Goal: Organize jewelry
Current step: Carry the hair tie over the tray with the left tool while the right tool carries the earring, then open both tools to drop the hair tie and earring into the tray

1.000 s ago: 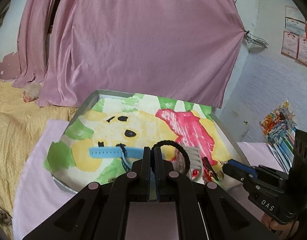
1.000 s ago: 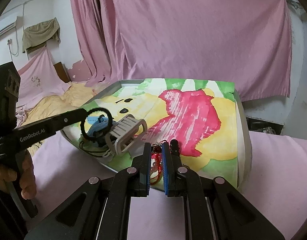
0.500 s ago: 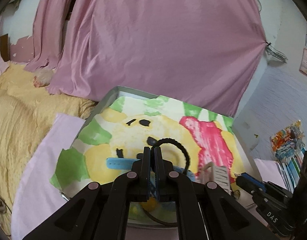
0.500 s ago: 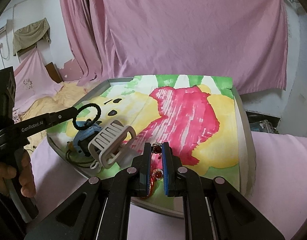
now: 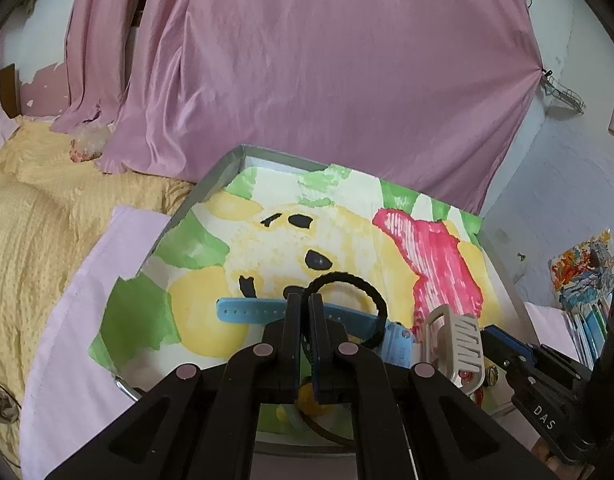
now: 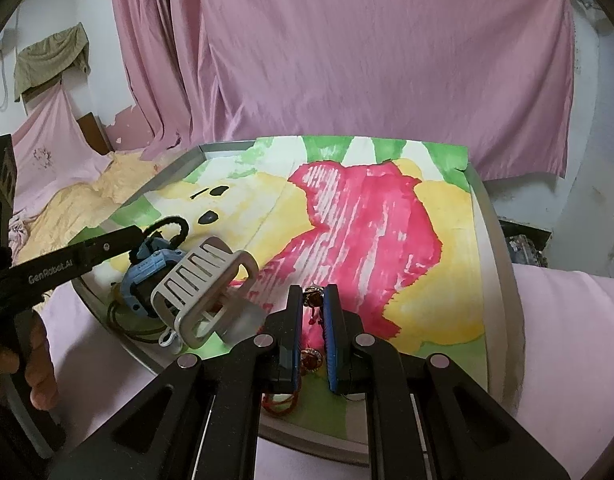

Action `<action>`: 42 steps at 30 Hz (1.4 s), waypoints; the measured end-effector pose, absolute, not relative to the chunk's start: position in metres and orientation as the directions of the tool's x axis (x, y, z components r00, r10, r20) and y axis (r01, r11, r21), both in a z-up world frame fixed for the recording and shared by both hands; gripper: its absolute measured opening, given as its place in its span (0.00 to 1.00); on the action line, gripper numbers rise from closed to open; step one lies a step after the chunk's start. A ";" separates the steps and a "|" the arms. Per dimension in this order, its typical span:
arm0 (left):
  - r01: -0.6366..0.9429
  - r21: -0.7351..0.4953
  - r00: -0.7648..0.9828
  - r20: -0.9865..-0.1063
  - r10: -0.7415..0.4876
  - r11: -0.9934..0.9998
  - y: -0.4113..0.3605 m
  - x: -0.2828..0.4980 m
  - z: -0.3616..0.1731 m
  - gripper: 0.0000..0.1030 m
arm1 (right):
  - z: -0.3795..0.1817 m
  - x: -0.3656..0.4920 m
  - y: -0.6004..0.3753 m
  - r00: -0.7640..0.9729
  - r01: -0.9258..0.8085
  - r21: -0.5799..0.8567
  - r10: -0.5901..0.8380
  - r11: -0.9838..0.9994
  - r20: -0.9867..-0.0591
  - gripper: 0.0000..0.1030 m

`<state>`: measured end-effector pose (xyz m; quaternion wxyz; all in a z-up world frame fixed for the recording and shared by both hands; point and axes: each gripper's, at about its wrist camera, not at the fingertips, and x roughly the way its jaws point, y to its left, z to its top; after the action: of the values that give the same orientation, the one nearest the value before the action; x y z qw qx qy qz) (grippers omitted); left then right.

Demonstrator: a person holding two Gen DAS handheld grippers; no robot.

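Jewelry is bunched at the near-left corner of the tray [image 6: 501,280], on the painted paper [image 6: 427,220] that lines it. A black hair tie [image 5: 359,292] stands up as a loop, pinched at its lower left by the left gripper [image 5: 305,308]; its jaws are clenched on the band, with only a thin slit between them. The loop rises up and to the right of those tips, clear of the paper. Just beneath it a blue watch [image 5: 263,312] lies flat, its strap running left to right across the line of the fingers, so the long axis sits crosswise to the left gripper. A grey hair claw [image 6: 203,284] rests beside the watch, between the two tools.

Red beaded earrings [image 6: 313,324] lie under the right gripper [image 6: 312,300]. Its jaws stand a little apart with the beads showing in the gap; whether the pads actually bear on them I cannot tell. The string of beads runs along the fingers, towards the camera, and a red loop trails out below the left finger.

The left gripper is nearer the watch and claw; the right one is nearer the earrings. A hand [image 6: 35,368] holds the left tool's handle at the frame's edge.
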<state>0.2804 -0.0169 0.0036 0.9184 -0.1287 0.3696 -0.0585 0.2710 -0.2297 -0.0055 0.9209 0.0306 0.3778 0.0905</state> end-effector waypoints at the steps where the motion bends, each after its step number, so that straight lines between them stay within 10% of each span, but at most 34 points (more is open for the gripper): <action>1: 0.014 -0.277 0.721 -0.663 -0.202 0.961 -0.017 0.280 0.004 0.04 | -0.006 0.272 -0.229 0.696 -0.144 0.123 0.188 0.982 -0.693 0.09; 18: 0.023 -0.267 0.717 -0.668 -0.202 0.963 -0.021 0.279 0.003 0.06 | -0.012 0.280 -0.221 0.670 -0.146 0.119 0.187 0.982 -0.719 0.11; 29: 0.011 -0.296 0.709 -0.671 -0.217 0.955 -0.016 0.278 0.001 0.25 | -0.011 0.278 -0.227 0.680 -0.135 0.148 0.200 0.980 -0.705 0.12; 34: 0.005 -0.303 0.731 -0.649 -0.211 0.953 -0.014 0.275 0.004 0.50 | -0.009 0.276 -0.231 0.696 -0.120 0.157 0.196 0.980 -0.691 0.35; 42: -0.017 -0.254 0.765 -0.627 -0.151 0.967 -0.013 0.267 0.008 0.69 | -0.003 0.269 -0.238 0.733 -0.083 0.156 0.166 0.984 -0.659 0.36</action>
<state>0.2671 -0.0128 0.0081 0.9312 -0.1231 0.3412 -0.0360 0.2693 -0.2378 -0.0031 0.9292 0.0579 0.3589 0.0671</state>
